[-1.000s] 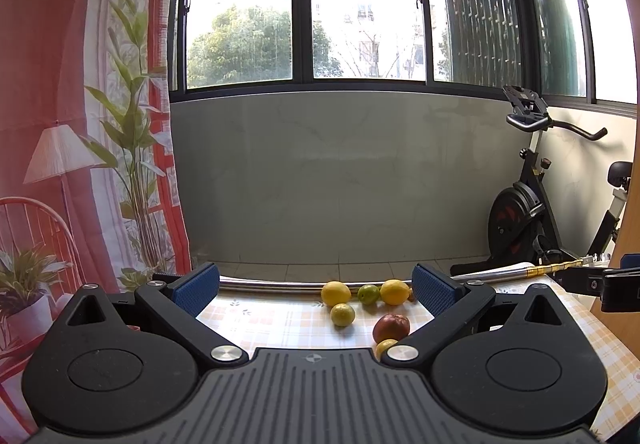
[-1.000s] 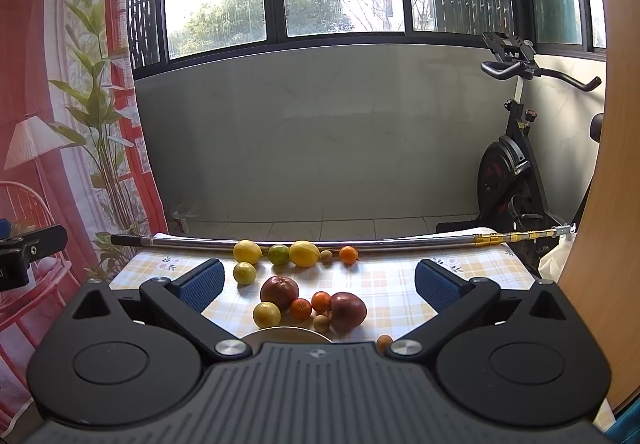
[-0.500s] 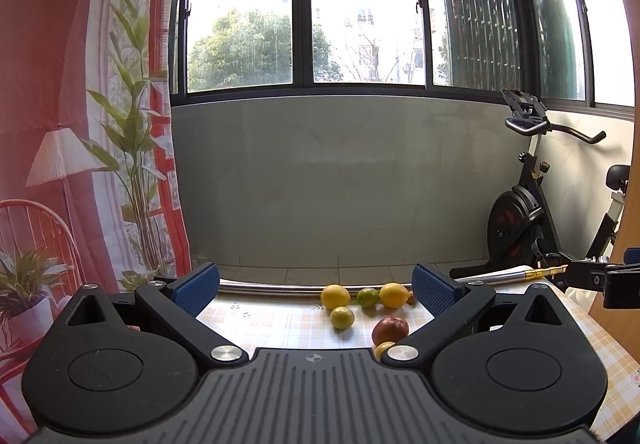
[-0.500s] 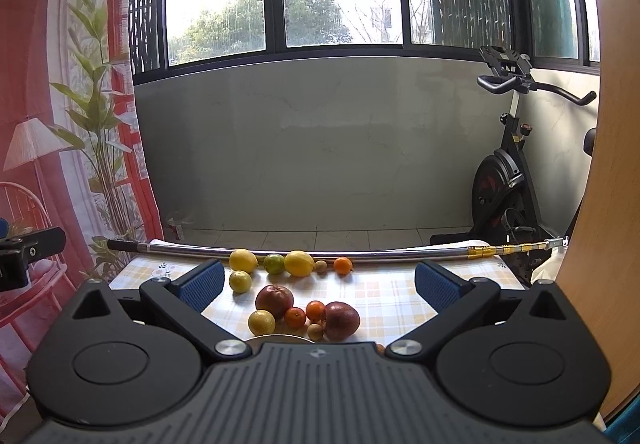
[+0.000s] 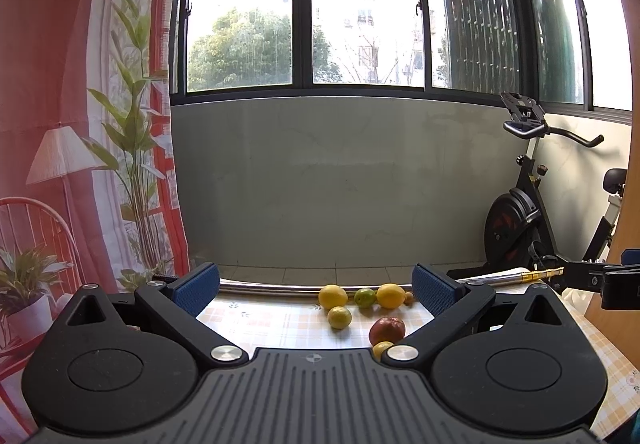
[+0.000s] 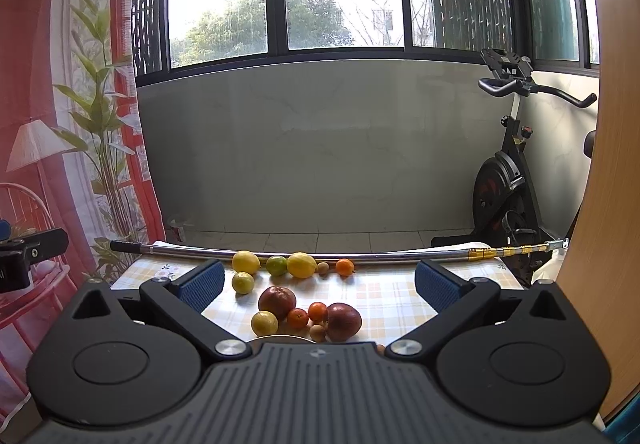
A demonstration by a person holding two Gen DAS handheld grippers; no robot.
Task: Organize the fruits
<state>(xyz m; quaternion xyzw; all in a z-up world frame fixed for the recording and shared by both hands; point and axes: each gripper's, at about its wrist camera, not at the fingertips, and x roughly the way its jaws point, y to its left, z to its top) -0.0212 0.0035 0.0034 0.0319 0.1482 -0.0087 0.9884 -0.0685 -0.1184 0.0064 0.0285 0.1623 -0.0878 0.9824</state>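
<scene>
Several fruits lie on a checked tablecloth (image 6: 392, 296). Along a metal pole (image 6: 360, 255) at the table's far edge sit a lemon (image 6: 246, 261), a lime (image 6: 277, 265), a second lemon (image 6: 302, 264), a small brown fruit (image 6: 322, 267) and a mandarin (image 6: 345, 266). Closer in are a red apple (image 6: 277, 302), another red apple (image 6: 343, 321), two mandarins (image 6: 308, 315) and yellow citrus (image 6: 264, 323). My right gripper (image 6: 316, 280) is open above the table's near side, nothing between its fingers. My left gripper (image 5: 316, 282) is open too, held left of the fruit; the lemons (image 5: 333, 296) and an apple (image 5: 387, 329) show ahead of it.
A pale plate rim (image 6: 280, 339) peeks out just under the right gripper body. An exercise bike (image 6: 508, 180) stands behind the table at right, a wooden panel (image 6: 600, 204) at far right, and a printed curtain (image 5: 60, 124) at left. A grey wall under windows lies behind.
Both grippers have tilted up and drawn back a little, so the fruit sits lower in each view. Both stay open and no fruit has moved.
</scene>
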